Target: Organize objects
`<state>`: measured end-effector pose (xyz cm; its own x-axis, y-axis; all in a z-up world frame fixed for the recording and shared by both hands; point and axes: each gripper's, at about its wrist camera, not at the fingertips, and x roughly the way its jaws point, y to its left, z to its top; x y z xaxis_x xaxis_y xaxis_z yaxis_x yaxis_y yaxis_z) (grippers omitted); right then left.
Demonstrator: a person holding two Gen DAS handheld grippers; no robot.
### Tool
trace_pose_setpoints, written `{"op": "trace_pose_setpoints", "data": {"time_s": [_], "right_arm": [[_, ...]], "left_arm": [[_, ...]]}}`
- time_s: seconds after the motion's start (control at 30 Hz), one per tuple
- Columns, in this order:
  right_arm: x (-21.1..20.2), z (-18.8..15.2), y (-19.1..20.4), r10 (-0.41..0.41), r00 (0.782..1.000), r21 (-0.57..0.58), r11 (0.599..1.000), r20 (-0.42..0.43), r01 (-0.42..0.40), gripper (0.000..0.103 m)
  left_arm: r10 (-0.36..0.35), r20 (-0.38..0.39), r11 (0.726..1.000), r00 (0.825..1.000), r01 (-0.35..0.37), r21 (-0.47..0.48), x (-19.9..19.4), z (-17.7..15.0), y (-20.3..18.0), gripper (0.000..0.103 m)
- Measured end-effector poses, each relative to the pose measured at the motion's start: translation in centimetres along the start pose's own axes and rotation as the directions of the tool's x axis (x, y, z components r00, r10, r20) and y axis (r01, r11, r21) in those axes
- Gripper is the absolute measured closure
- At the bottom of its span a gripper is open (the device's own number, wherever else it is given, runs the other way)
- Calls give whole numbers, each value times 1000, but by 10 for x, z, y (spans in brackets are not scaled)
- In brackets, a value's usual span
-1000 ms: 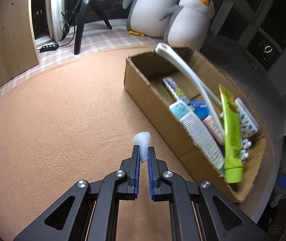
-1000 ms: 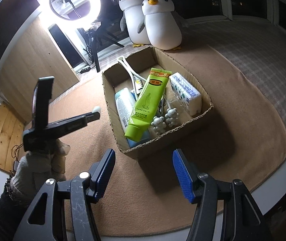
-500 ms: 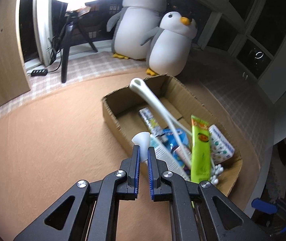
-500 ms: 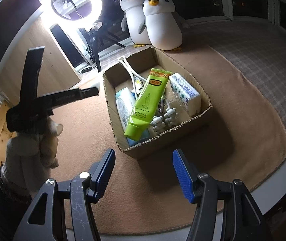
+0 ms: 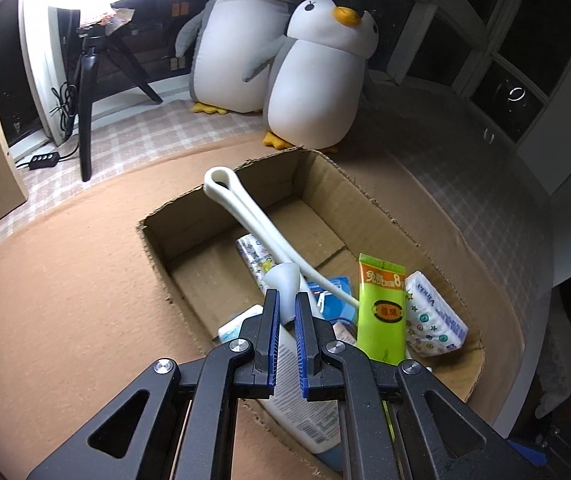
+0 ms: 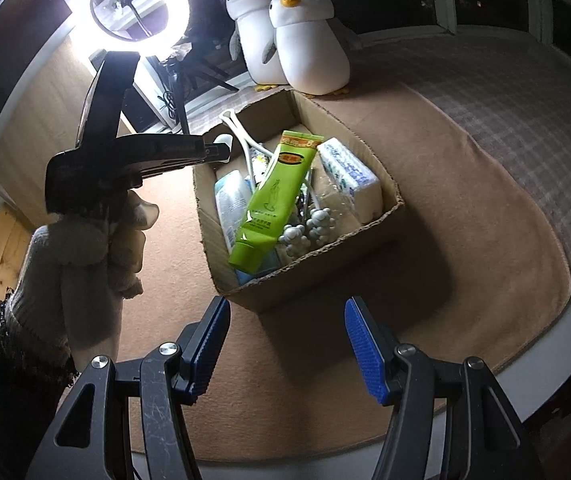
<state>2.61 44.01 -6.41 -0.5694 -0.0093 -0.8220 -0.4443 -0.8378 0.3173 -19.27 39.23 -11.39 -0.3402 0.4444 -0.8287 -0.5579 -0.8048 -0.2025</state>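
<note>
Two grippers in play, and I've got the left gripper [image 5: 284, 300] clenched on the small white funnel-shaped piece [image 5: 283, 278], its flared end poking out past the blue pads. A second ago that piece was hanging over the tan carpet [image 5: 65, 300] beside the cardboard box [image 5: 157, 236]; now it sits above the box's open interior, over the near-left wall. From the right wrist view the left gripper [image 6: 221, 150] reaches in level above the box's left rim [image 6: 205, 216], my gloved left hand [image 6: 97, 236] higher and closer in than before. Inside the box: a white looped hanger [image 5: 245, 212] leaning on the far-left wall, a green tube [image 5: 379, 304], a tissue pack [image 5: 433, 316], a white bottle [image 5: 305, 412]. My right gripper [image 6: 287, 346] hangs in the same spot as before, fingers spread wide with nothing between them, just short of the box's near corner. Both plush penguins [image 5: 317, 80] stand beyond the box, looming larger than earlier.
</note>
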Motion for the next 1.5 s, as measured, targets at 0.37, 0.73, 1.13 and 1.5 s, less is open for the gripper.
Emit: {"op": "trace_pose_setpoints", "data": {"time_s": [0.37, 0.73, 1.13, 1.5], "right_arm": [[-2, 0, 2, -1, 1000, 0, 1000, 1, 1, 47], [1, 0, 23, 7, 1000, -32, 999, -11, -7, 47], [13, 2, 77, 31, 999, -106, 994, -18, -32, 45], [27, -5, 147, 77, 997, -198, 977, -16, -78, 32]], "left_arm": [[-27, -5, 1000, 1000, 27, 8, -3, 1, -1, 57], [-17, 52, 1000, 999, 18, -23, -41, -6, 16, 47], [67, 129, 996, 989, -58, -74, -128, -47, 74, 31], [163, 140, 973, 977, -136, -186, -199, -115, 148, 16]]}}
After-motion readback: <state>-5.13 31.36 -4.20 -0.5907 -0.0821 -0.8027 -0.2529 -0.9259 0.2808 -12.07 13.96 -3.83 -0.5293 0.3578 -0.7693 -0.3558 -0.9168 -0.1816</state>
